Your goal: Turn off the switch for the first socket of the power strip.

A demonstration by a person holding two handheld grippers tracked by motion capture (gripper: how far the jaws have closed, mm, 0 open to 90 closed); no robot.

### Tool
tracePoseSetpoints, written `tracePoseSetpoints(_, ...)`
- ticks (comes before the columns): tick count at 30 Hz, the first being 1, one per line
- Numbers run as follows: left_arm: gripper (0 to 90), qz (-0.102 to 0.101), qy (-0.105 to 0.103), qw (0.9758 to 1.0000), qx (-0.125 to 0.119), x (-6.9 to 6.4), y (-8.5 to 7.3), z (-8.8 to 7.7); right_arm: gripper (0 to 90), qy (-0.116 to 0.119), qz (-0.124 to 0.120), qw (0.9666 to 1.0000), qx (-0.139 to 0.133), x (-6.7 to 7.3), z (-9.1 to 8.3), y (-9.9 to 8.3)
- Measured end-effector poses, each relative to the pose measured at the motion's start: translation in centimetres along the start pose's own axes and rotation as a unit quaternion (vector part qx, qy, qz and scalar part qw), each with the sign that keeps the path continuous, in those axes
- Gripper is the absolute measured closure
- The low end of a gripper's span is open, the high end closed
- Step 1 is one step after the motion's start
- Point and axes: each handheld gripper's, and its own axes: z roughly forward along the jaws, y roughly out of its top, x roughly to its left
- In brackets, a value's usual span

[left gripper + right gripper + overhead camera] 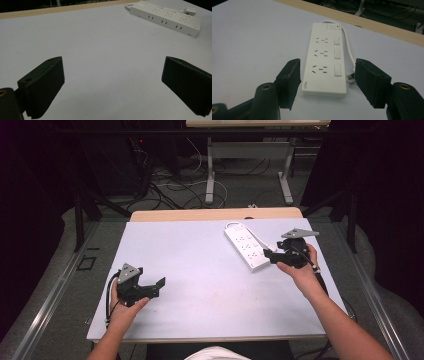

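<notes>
Right gripper (325, 83) with jaws spread, nothing between, hovering just before near end of white power strip (325, 62). Strip flat on table (200, 270), own plug (351, 79) loose just beside. Left gripper (112, 85) also spread, well apart from strip. Risk: pinching cable (348, 47) instead, or pushing strip away.

Dim room behind a pale bench

A pale lilac-white bench top (200, 270) with a light wooden far edge (215, 214) stands on a grey floor (250, 195). Beyond the bench, a grey metal-legged table (247, 155) stands over tangled dark and white cables (170, 185). Black darkness flanks the bench; light falls on its top.
</notes>
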Motion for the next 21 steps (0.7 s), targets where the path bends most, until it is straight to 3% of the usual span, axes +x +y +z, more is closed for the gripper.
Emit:
tracePoseSetpoints(14,5.7,-0.004,-0.001,1.0000,0.000,0.0,0.0,-0.1,39.0,0.001,-0.014,0.9999,0.008,-0.1,1.6,2.7)
tracePoseSetpoints(21,6.0,-0.002,-0.001,1.0000,-0.001,0.0,0.0,0.0,40.9,0.005,-0.004,0.9999,0.008,-0.3,2.5,3.4)
